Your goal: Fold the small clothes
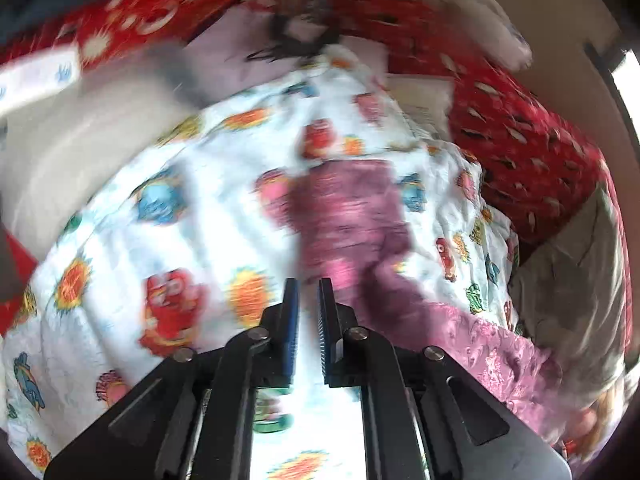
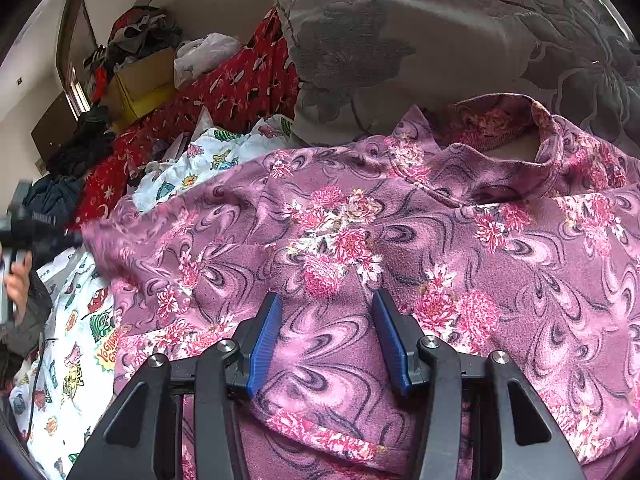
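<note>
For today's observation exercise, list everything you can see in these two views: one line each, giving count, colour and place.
floral top: one, purple-pink, spread on the bed under the right tongs
cartoon sheet: one, white with prints, under the top
red blanket: one, red patterned, behind the sheet
grey pillow: one, grey floral, behind the top's collar
cardboard box: one, yellow-brown, far left
plastic bag: one, white, beside the box
left tongs: shut, nothing visible between them
right tongs: open above the top

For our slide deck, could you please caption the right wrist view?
Open right hand-held gripper poised over a purple floral top spread on a cartoon-print sheet.
</note>
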`<state>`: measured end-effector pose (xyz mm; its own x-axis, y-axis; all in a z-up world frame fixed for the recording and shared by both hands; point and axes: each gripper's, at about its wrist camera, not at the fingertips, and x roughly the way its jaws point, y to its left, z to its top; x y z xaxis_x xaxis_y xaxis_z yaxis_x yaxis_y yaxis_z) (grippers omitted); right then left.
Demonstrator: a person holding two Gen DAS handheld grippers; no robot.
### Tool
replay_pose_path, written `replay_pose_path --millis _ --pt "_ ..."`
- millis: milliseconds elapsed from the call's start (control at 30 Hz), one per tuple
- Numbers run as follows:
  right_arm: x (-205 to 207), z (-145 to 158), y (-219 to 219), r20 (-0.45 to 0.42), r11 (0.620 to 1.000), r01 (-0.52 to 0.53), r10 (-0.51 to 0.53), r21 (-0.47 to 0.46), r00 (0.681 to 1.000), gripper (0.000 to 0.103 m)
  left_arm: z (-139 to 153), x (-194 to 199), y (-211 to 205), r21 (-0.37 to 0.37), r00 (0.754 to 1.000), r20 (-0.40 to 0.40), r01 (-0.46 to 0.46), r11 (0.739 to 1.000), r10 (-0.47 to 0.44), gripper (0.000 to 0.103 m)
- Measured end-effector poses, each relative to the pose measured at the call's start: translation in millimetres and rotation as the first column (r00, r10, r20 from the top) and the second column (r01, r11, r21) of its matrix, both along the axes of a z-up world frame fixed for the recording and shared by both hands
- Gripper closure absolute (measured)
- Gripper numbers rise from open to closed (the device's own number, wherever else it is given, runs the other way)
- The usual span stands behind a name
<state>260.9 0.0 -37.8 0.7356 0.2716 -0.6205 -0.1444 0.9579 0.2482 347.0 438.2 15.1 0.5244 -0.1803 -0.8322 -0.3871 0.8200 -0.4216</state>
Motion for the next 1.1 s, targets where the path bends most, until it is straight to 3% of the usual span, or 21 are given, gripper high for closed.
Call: replay_pose_path --millis 100,167,233,267,300,333,467,500,533,567,767,867,967,1033,1067,1100 --pt "0.1 0.0 0.3 0.0 1.0 0.0 0.0 -0.001 1.0 0.053 -12.9 -4.9 24.8 -0.172 0.999 0.009 -0.033 0.985 0.035 0.096" --pt "0.1 0.1 0.4 0.0 1.0 0.0 0.0 -0.001 1.0 0.053 -13.5 4.7 23.3 -0.203 1.0 0.027 0.006 0.979 -0.001 0.092" --pt "0.1 0.1 0.4 -0.001 1.0 0.0 0.0 -0.001 1.0 0.053 -12.7 18.9 15.3 -0.192 0.999 0.04 0.021 0.981 -0.014 0.077" --pt "0.1 0.1 0.4 -0.001 1.0 0.001 -0.001 -0.002 1.0 0.053 -12.5 27.1 8.4 -0.174 0.999 0.043 0.035 0.984 -0.028 0.057" --pt "0.1 0.2 0.2 -0.001 1.0 0.001 -0.001 -0.001 1.0 0.053 -12.8 35.2 3.9 -0.149 0.999 0.033 0.032 0.988 -0.027 0.049" --pt "0.1 0.2 0.3 -0.001 1.0 0.001 -0.001 -0.001 1.0 0.053 -16.1 42.7 1.5 -0.142 1.0 0.024 0.021 0.99 -0.018 0.049" --pt "0.1 0.2 0.3 -0.001 1.0 0.0 0.0 0.001 1.0 0.053 -34.4 67.2 -6.7 -0.264 1.0 -0.016 -0.027 0.964 0.024 0.05" --pt "0.1 0.2 0.5 -0.001 1.0 0.0 0.0 0.003 1.0 0.053 -34.3 69.7 -8.9 -0.249 0.999 -0.022 -0.038 0.968 0.034 0.059" --pt "0.3 0.0 0.2 -0.002 1.0 -0.001 0.001 0.005 1.0 0.053 -31.0 71.4 -10.8 -0.221 0.999 -0.018 -0.042 0.974 0.038 0.077" --pt "0.4 -0.1 -0.1 -0.002 1.0 -0.001 0.001 0.007 1.0 0.053 -24.3 72.8 -11.8 -0.19 1.0 -0.003 -0.03 0.981 0.03 0.101" --pt "0.2 -0.2 -1.9 -0.001 1.0 -0.001 0.002 0.014 1.0 0.053 29.4 38.1 22.3 -0.078 0.979 0.157 -0.117 0.99 0.128 0.103" --pt "-0.1 -0.1 -2.1 -0.001 1.0 -0.002 0.002 0.012 1.0 0.053 33.8 22.4 42.3 0.018 0.977 0.147 -0.159 0.987 0.155 0.103" --pt "-0.2 -0.1 -2.3 -0.001 1.0 -0.001 0.001 0.009 1.0 0.053 8.7 13.2 59.3 -0.144 0.99 0.085 -0.102 0.984 0.115 0.103" --pt "-0.2 0.0 -1.8 -0.002 1.0 -0.001 0.001 0.007 1.0 0.053 -4.9 11.6 55.5 -0.195 0.994 0.062 -0.073 0.978 0.086 0.103" --pt "-0.1 0.1 -1.4 -0.003 1.0 0.0 0.0 0.006 1.0 0.053 -7.3 14.2 48.6 -0.2 0.995 0.065 -0.057 0.978 0.071 0.098" --pt "-0.2 0.2 -1.3 -0.003 1.0 0.001 -0.001 0.003 1.0 0.053 -11.1 18.7 40.4 -0.214 0.997 0.066 -0.03 0.976 0.045 0.082"
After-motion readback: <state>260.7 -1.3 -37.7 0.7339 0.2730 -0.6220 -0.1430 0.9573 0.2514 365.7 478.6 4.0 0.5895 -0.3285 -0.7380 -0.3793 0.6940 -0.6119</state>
